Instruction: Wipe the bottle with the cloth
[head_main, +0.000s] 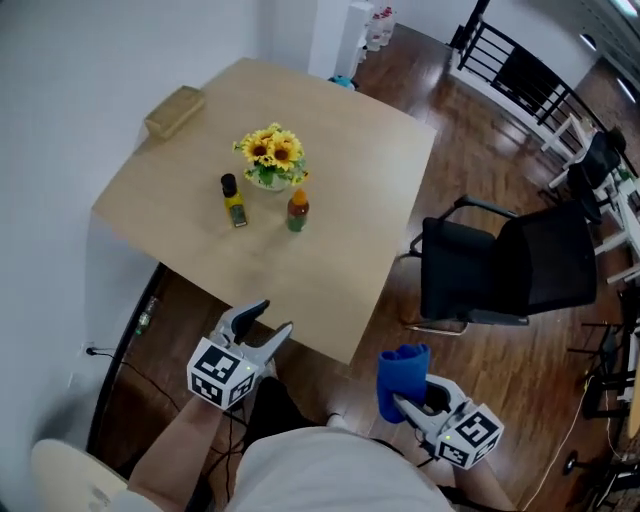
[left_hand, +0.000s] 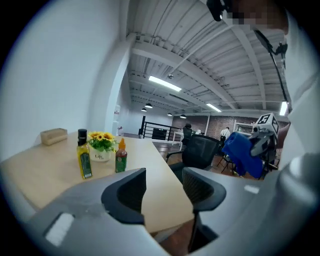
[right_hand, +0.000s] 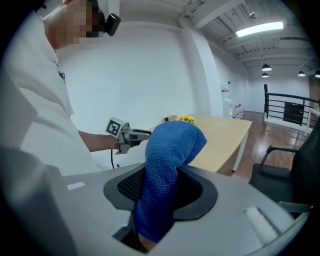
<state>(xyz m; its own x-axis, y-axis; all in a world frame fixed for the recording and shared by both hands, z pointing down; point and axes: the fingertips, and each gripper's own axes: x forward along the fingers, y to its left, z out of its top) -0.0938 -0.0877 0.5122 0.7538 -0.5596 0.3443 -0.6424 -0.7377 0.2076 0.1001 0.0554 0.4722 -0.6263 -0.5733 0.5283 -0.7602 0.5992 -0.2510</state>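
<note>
Two bottles stand on the light wooden table (head_main: 330, 270): a yellow oil bottle (head_main: 235, 202) (left_hand: 83, 156) with a black cap and a small green bottle (head_main: 297, 212) (left_hand: 121, 156) with an orange cap. My left gripper (head_main: 275, 318) (left_hand: 164, 187) hovers at the table's near edge, well short of both bottles, jaws open with nothing between them. My right gripper (head_main: 400, 400) (right_hand: 160, 187) is off the table to the right, shut on a blue cloth (head_main: 402, 380) (right_hand: 167, 165) (left_hand: 245, 152) that sticks up from its jaws.
A pot of sunflowers (head_main: 272, 158) (left_hand: 101, 145) stands just behind the bottles. A tan block (head_main: 174, 110) lies at the table's far left corner. A black office chair (head_main: 510, 265) stands on the wooden floor to the right of the table.
</note>
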